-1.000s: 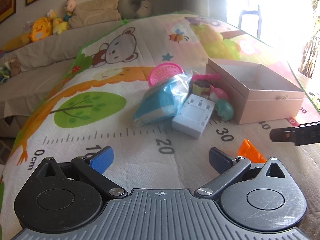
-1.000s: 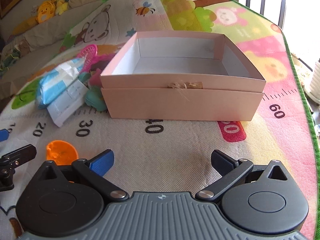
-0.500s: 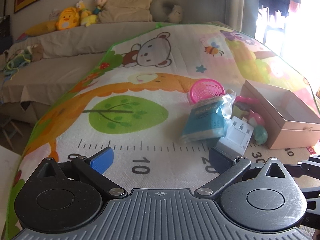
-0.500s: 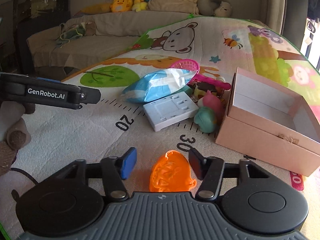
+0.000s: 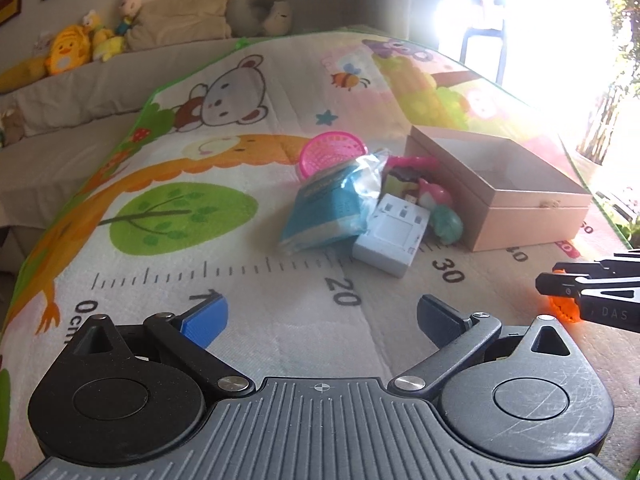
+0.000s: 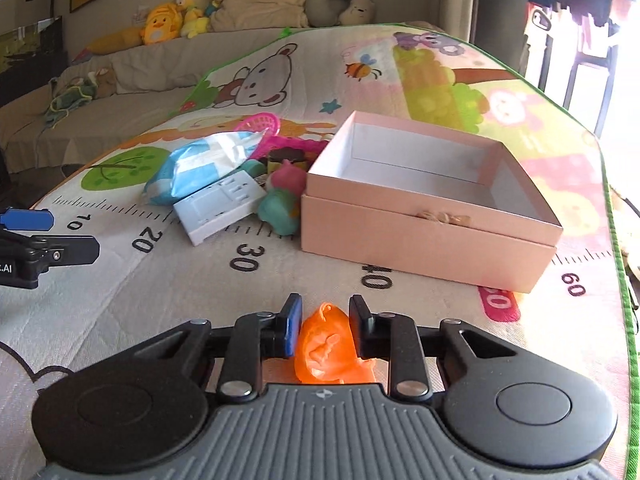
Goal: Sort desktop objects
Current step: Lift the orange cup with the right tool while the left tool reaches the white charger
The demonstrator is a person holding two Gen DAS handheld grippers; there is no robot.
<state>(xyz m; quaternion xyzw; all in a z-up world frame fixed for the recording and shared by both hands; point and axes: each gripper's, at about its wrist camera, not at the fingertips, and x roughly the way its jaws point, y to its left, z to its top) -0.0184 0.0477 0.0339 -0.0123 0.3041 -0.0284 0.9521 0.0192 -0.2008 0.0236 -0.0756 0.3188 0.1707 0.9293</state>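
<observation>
on the mat (image 6: 160, 300), right claw (image 6: 325, 322) has just closed, gripping orange toy (image 6: 326, 350); left claw (image 5: 320, 316) gapes empty

An orange toy (image 6: 326, 350) is sitting upright on the mat, pinched between 2 gripper pads. A pink box (image 6: 420, 240) is lying open beyond it, with a blue packet (image 6: 200, 168), white case (image 6: 218, 206) and small toys (image 6: 282, 196) clustering beside its left wall.
</observation>
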